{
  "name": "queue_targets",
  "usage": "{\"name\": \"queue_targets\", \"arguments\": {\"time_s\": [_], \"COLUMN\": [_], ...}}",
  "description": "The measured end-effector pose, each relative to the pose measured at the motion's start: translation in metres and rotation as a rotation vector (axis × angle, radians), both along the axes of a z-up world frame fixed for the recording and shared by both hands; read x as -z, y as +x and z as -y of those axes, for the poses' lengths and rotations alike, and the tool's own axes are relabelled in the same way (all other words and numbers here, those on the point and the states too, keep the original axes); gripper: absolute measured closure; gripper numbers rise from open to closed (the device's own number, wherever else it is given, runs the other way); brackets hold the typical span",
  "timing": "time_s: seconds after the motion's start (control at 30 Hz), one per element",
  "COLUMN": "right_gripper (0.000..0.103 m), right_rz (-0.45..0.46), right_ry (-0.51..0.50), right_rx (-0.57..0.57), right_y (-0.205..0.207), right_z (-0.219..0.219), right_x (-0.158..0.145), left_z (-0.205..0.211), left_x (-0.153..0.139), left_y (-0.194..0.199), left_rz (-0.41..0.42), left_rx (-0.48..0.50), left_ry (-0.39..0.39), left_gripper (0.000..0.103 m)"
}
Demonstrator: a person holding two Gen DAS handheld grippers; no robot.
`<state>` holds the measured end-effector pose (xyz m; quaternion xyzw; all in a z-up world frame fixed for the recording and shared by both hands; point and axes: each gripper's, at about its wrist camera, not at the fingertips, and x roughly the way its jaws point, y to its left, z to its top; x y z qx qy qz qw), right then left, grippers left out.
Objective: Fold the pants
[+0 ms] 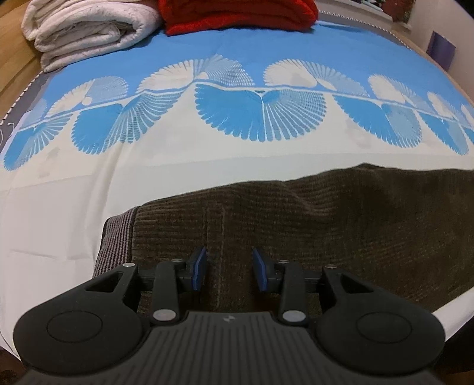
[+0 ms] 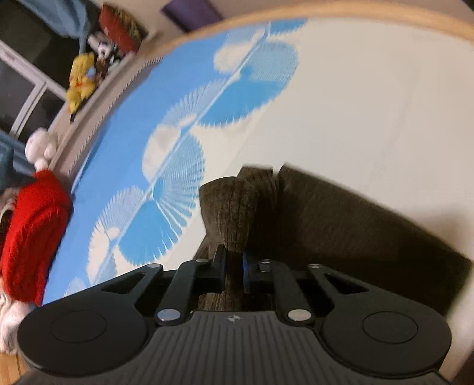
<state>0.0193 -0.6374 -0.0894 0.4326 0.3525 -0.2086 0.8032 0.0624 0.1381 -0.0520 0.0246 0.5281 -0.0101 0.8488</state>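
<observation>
on the bed sheet (image 1: 74,207), pants (image 1: 326,222), left gripper (image 1: 228,268) parted above them, right gripper (image 2: 234,268) pinching pants fabric

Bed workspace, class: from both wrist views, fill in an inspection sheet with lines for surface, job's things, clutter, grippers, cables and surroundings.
Surface: bed sheet, white with blue fan pattern, lying smooth.
Job's things: dark corduroy pants lie on the sheet; one bunched fold is lifted.
Clutter: folded white blanket and red blanket at the far edge.
Grippers: left gripper open over the pants, pads apart from the cloth; right gripper shut on the pants' fold.
Cables: nothing seen.
Surroundings: soft toys on a ledge beside a window; wooden bed frame.
</observation>
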Motion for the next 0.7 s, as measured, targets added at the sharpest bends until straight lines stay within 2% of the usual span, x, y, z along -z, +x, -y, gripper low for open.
{"name": "queue_targets", "arguments": {"time_s": [0.13, 0.27, 0.4, 0.5, 0.57, 0.63, 0.7], "right_gripper": [0.094, 0.094, 0.095, 0.095, 0.095, 0.094, 0.092], "right_rz": [-0.123, -0.217, -0.247, -0.21, -0.274, -0.346, -0.372], "right_ry": [-0.071, -0.016, 0.001, -0.057, -0.086, -0.055, -0.037], "right_rx": [0.101, 0.188, 0.213, 0.208, 0.21, 0.223, 0.21], "right_y": [-0.055, -0.099, -0.109, -0.107, -0.103, -0.099, -0.093], "right_z": [-0.003, 0.006, 0.016, 0.011, 0.006, 0.008, 0.006], "right_x": [-0.026, -0.008, 0.004, -0.006, -0.001, 0.012, 0.018], "left_z": [0.006, 0.01, -0.001, -0.019, -0.036, -0.057, -0.082], "left_x": [-0.003, -0.002, -0.001, -0.001, 0.001, 0.006, 0.012], "left_y": [0.0, -0.005, -0.012, -0.016, -0.02, -0.024, -0.028], "left_rz": [-0.002, -0.012, -0.02, -0.03, -0.047, -0.083, -0.115], "left_rx": [0.0, 0.032, 0.002, -0.035, -0.082, -0.155, -0.243], "left_ry": [0.003, 0.015, -0.005, -0.027, -0.054, -0.081, -0.109], "left_gripper": [0.064, 0.064, 0.064, 0.064, 0.063, 0.06, 0.06]}}
